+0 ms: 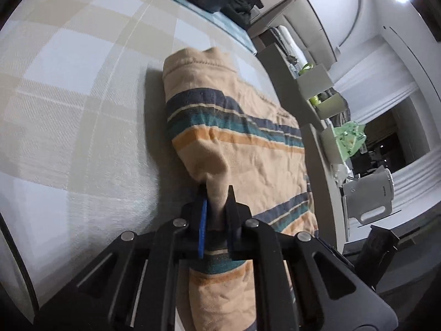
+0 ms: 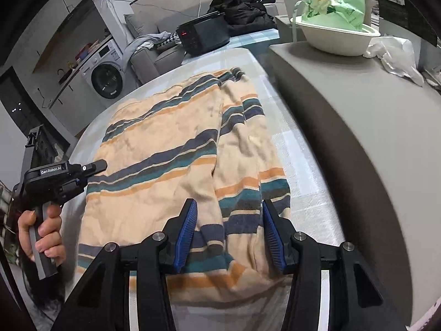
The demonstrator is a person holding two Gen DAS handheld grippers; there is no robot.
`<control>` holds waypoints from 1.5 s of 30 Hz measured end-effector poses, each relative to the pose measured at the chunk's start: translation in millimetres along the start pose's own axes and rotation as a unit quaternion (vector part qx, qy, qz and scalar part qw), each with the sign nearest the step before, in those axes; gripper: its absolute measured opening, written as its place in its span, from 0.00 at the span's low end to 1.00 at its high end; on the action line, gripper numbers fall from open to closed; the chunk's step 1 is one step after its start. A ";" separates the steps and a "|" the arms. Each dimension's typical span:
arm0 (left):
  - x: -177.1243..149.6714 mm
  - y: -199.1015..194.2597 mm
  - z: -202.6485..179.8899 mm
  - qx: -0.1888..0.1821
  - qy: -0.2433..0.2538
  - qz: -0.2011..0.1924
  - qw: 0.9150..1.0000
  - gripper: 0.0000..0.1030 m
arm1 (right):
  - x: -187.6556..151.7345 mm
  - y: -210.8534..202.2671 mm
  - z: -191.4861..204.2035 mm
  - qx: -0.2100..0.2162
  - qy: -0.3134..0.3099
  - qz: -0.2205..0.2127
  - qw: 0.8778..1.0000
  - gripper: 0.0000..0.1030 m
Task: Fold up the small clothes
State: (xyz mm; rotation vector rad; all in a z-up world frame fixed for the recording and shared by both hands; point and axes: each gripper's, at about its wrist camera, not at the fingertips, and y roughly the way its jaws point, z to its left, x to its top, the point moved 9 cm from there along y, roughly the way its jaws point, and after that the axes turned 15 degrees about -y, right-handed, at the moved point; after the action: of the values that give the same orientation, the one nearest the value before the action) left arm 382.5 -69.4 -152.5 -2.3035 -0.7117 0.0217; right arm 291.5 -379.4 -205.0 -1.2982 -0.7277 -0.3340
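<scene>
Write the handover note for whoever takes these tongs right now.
Left tongs: shut on a pinched-up fold at the edge of the striped sweater.
Right tongs: open, fingers either side of the sweater's near hem, not gripping.
Sweater: lying on the checked tablecloth, one side panel already folded over the body.
Done: first side fold, left grip taken.
Left: close the right tongs on the hem, probably carry both edges over for the next fold, then flatten.
</scene>
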 end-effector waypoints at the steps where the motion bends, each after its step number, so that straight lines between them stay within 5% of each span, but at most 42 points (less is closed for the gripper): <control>1: 2.1 -4.7 1.9 -0.001 0.001 -0.003 1.000 0.07 | -0.1 0.5 4.3 0.007 -0.002 0.001 1.000 0.48; 9: 27.3 -60.6 50.4 0.033 -0.017 -0.043 0.998 0.08 | -6.4 19.3 76.1 0.093 -0.047 0.022 0.994 0.48; 14: 29.2 -84.8 55.6 0.091 0.025 -0.066 0.993 0.10 | -2.0 10.4 92.6 0.088 -0.077 0.008 0.993 0.48; 17: 24.2 -94.8 45.2 0.137 0.068 -0.094 0.984 0.19 | 5.8 -5.7 90.6 0.093 -0.079 -0.016 0.992 0.48; 22: 11.2 -108.0 16.7 0.129 0.102 -0.110 0.980 0.63 | 17.2 2.6 119.3 0.144 -0.096 -0.023 0.985 0.48; 28: -12.9 -118.9 12.4 0.095 0.113 -0.092 0.985 0.66 | 25.5 51.7 122.6 0.162 -0.055 0.008 0.985 0.47; 32: -25.4 -113.8 19.7 0.095 0.120 -0.079 0.985 0.66 | 31.5 65.3 130.2 0.209 -0.023 0.016 0.977 0.30; 34: -30.1 -109.5 22.5 0.094 0.120 -0.071 0.986 0.66 | 30.5 72.8 127.8 0.219 0.005 0.026 0.975 0.14; 36: -34.1 -104.0 25.3 0.095 0.121 -0.063 0.986 0.66 | 31.4 74.6 121.9 0.198 0.013 0.025 0.980 0.06; 42: -33.2 -104.2 29.3 0.096 0.115 -0.064 0.987 0.66 | 54.5 7.8 142.1 0.103 -0.096 -0.074 0.987 0.05; 45: -34.7 -102.4 31.3 0.098 0.117 -0.064 0.986 0.66 | 44.2 16.1 131.7 0.042 -0.115 -0.056 0.991 0.07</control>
State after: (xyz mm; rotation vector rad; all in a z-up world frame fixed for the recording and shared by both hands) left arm 296.7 -6.1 -116.4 -2.0281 -0.7004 -0.2259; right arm 294.5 -242.6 -176.2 -1.2301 -1.0024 -0.2434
